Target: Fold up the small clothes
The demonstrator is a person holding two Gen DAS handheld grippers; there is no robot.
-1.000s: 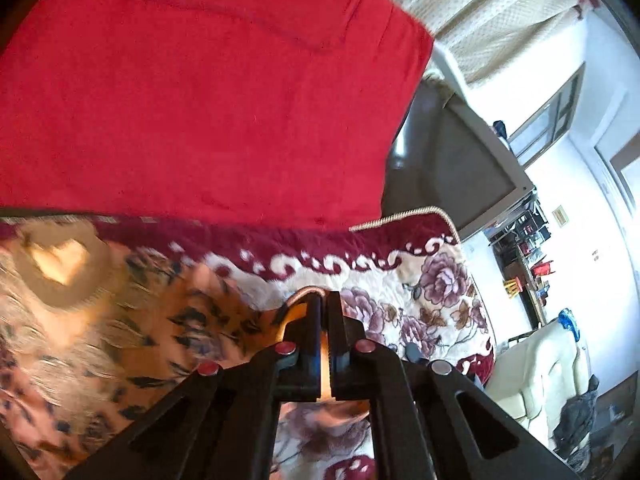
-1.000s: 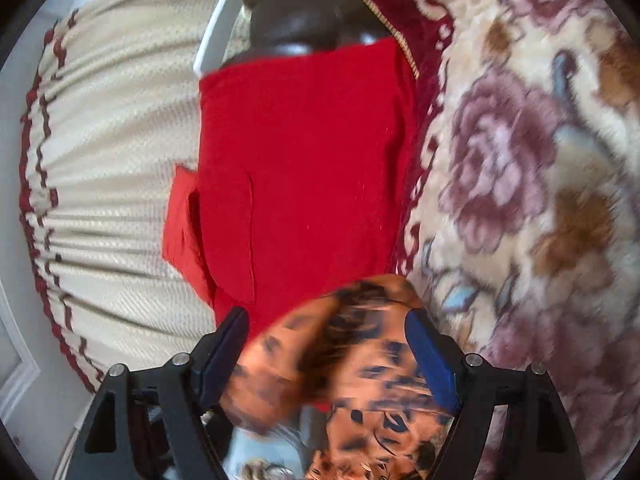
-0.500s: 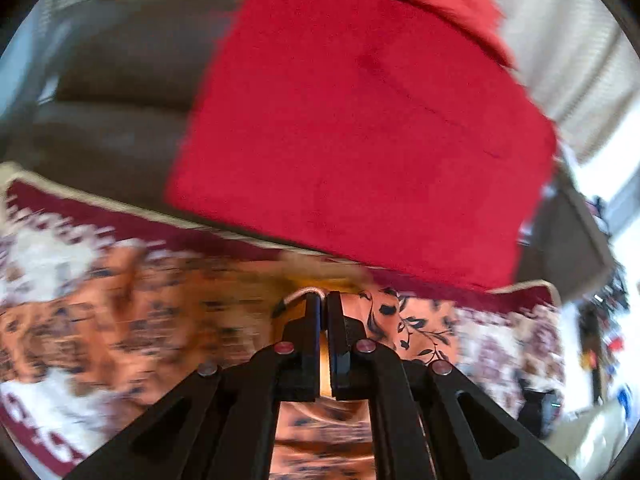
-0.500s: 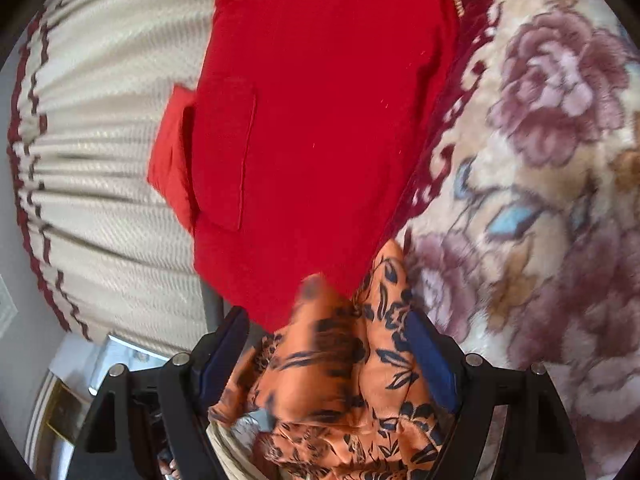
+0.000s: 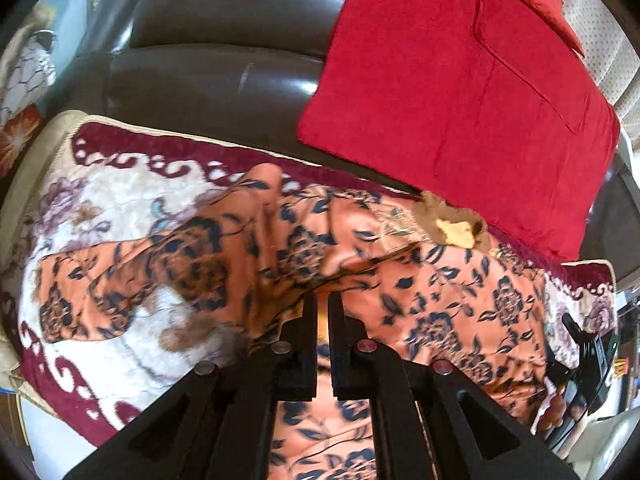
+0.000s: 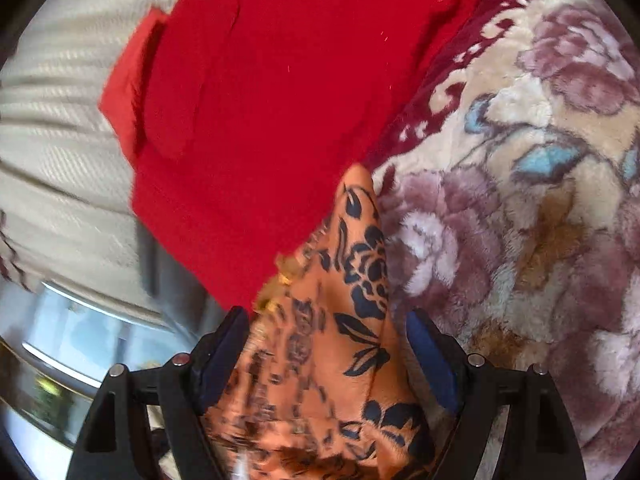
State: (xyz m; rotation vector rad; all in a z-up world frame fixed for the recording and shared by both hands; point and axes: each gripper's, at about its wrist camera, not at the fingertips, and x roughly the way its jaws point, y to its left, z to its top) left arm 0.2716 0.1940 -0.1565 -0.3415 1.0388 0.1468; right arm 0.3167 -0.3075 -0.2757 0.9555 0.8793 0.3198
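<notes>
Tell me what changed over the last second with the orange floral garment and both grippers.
The left gripper, still clamped on the orange floral garment, swung left, drawing the cloth out across the floral blanket. The right gripper stayed open around a bunched fold of it. The red cloth remained draped over the dark sofa.

Thin, smooth orange floral cloth (image 5: 452,304) over a plush, fuzzy flowered blanket (image 6: 520,208). Matt red woven fabric (image 5: 460,92) nearby. Glossy dark leather sofa (image 5: 216,80). Matt black plastic fingers (image 5: 306,344).
</notes>
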